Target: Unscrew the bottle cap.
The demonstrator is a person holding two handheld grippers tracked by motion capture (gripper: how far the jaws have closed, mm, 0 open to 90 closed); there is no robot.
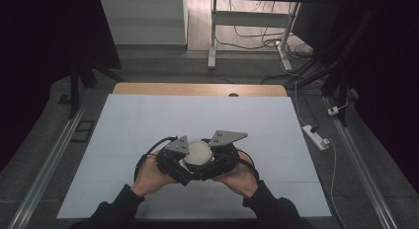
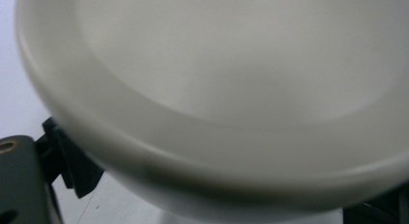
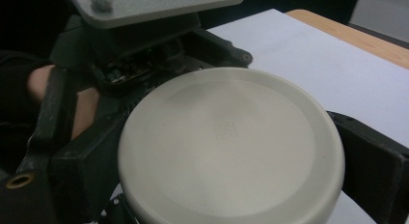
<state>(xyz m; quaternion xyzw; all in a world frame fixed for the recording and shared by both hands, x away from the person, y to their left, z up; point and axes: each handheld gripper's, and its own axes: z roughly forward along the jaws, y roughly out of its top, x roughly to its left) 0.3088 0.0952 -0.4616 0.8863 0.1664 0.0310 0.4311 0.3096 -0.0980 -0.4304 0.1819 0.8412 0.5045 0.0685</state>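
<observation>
L tongs [image 1: 184,166] + R tongs [image 1: 213,165] both clamped on round white lid [image 1: 198,153] | held above worktop [image 1: 148,120] | risk: smooth rim, uneven squeeze → lid slips/tilts, drops.

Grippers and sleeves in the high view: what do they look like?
Both are black handheld units. The left gripper and right gripper each carry a grey three-cornered plate on top, and a black cable loops from each. The right gripper view shows blocky black tongs and a brass-coloured eyelet. The person wears dark long sleeves.
</observation>
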